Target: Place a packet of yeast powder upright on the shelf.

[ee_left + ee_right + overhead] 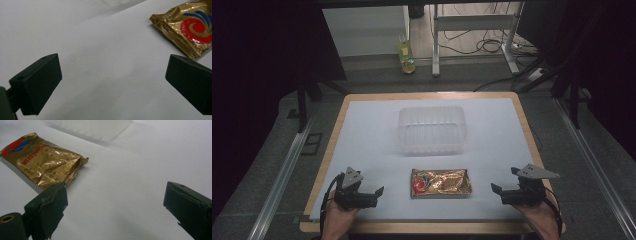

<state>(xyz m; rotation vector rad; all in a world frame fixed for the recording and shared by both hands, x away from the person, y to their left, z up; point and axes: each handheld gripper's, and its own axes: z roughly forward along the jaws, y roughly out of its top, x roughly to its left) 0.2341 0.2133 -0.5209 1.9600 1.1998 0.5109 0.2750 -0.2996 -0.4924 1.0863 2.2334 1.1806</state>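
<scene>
A gold snack packet [440, 182] lay on the white worktop [362, 130] before a clear plastic tub [431, 129], flanked by the left tool [374, 192] and right tool [498, 191], both released and empty.

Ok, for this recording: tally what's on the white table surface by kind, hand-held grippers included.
Gold snack packet: 1
Clear plastic container: 1
Hand-held grippers: 2, left hand-held gripper and right hand-held gripper, both open and holding nothing
Total: 4
</scene>
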